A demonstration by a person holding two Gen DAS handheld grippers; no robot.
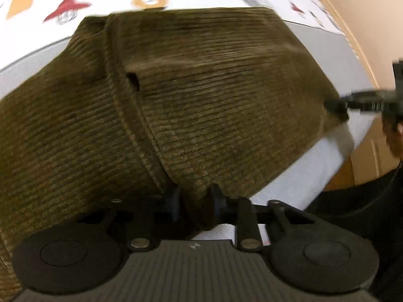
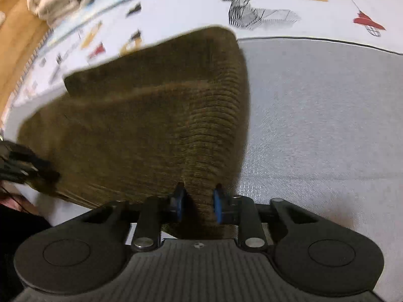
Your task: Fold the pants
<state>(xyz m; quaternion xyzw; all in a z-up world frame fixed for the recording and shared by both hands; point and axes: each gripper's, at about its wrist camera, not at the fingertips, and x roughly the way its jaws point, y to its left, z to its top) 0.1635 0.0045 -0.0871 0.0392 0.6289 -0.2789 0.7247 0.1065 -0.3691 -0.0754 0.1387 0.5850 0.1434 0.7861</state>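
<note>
Grey woven bed cover [image 2: 314, 115] fills the ground beyond our right fingers; past it runs a white printed sheet [image 2: 176, 7] with a stag drawing [image 2: 252, 7] and small tags. Olive-brown corduroy pants [image 1: 176, 95] lie bunched across the cover, reaching from the tips of both tools out to the sheet's edge. A raised seam runs diagonally from our left fingers away up the cloth. Rolled pale towels [image 2: 55, 0] sit far off, beyond and left of the right fingers. Our left gripper [image 1: 195, 198] has its fingers narrowly apart, pinching a fold of the pants' near hem. Our right gripper [image 2: 199, 201], blue pads on its fingers [image 2: 218, 203], likewise nips a ridge of corduroy at the other corner. Both views are motion-blurred.
</note>
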